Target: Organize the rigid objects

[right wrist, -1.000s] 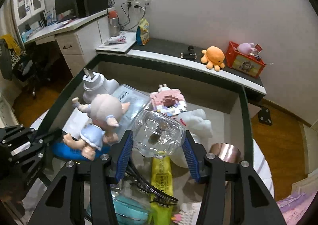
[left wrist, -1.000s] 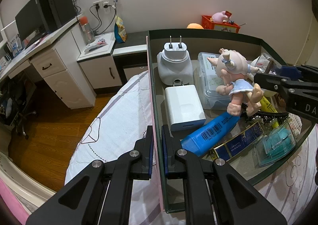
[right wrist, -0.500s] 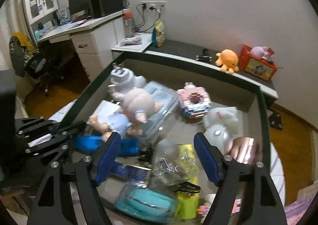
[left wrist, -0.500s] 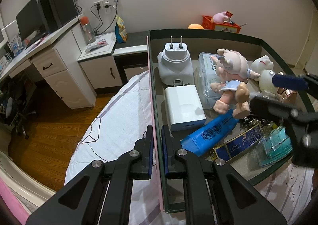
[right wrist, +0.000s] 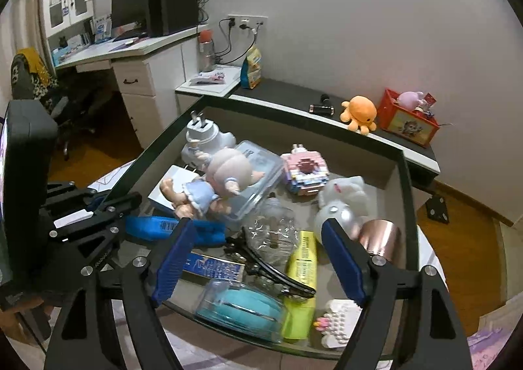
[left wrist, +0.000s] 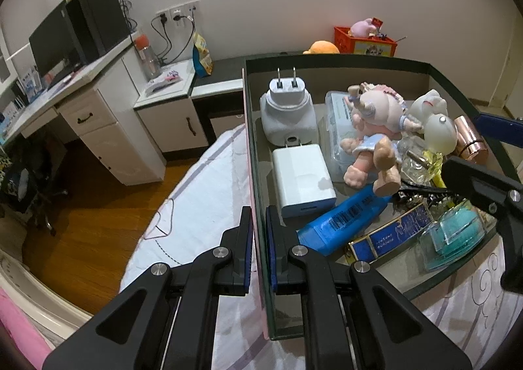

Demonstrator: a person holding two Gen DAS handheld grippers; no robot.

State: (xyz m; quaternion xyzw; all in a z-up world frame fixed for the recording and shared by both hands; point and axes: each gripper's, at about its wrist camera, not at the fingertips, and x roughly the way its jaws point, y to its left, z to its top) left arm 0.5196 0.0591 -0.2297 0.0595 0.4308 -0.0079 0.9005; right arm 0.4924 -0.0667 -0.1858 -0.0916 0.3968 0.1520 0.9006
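Now left tool (left wrist: 259,250) clamps tray wall (left wrist: 253,154), right tool (right wrist: 258,263) spread wide over clear jar (right wrist: 273,234) w/ hair clip (right wrist: 271,267) beside.

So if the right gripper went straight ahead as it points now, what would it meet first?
Probably the clear plastic jar, lying between the open fingers of the right gripper inside the box. Depth is uncertain; the black hair clip sits nearer but lower.

White charger (left wrist: 302,182), blue barcoded tube (left wrist: 343,222), yellow tube (right wrist: 302,281), teal case (right wrist: 242,304), rose-gold cylinder (right wrist: 380,237), dark-green-rimmed tray (left wrist: 327,57).
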